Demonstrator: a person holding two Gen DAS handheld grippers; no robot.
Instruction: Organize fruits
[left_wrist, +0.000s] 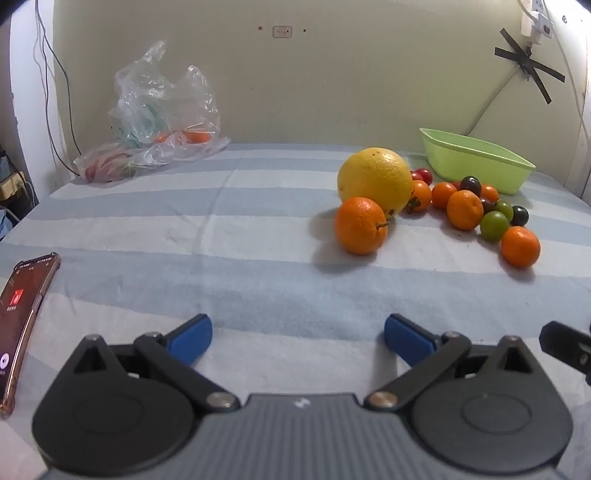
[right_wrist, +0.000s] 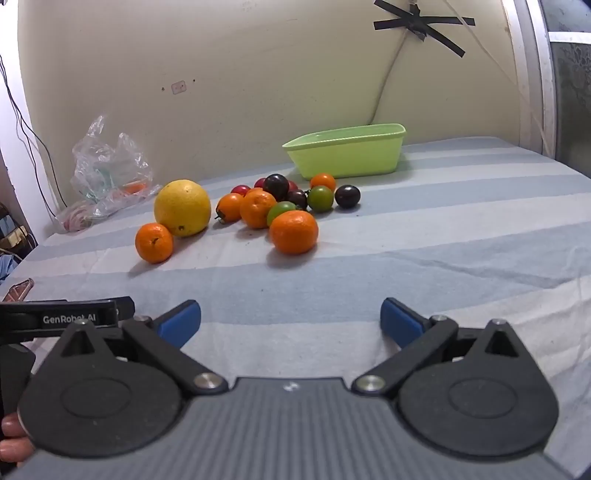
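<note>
A pile of fruit lies on the striped cloth: a big yellow citrus (left_wrist: 375, 180) (right_wrist: 182, 207), a mandarin in front of it (left_wrist: 361, 225) (right_wrist: 154, 242), another mandarin at the near right (left_wrist: 520, 246) (right_wrist: 293, 232), and several small orange, green, red and dark tomatoes (left_wrist: 494, 226) (right_wrist: 320, 198). A light green tray (left_wrist: 476, 159) (right_wrist: 347, 150) stands behind them. My left gripper (left_wrist: 297, 338) is open and empty, well short of the fruit. My right gripper (right_wrist: 290, 322) is open and empty, also short of it.
A clear plastic bag with produce (left_wrist: 155, 122) (right_wrist: 107, 173) lies at the back left by the wall. A phone (left_wrist: 22, 321) lies at the left edge. Cables hang on the wall. The left gripper's body (right_wrist: 62, 317) shows beside my right one.
</note>
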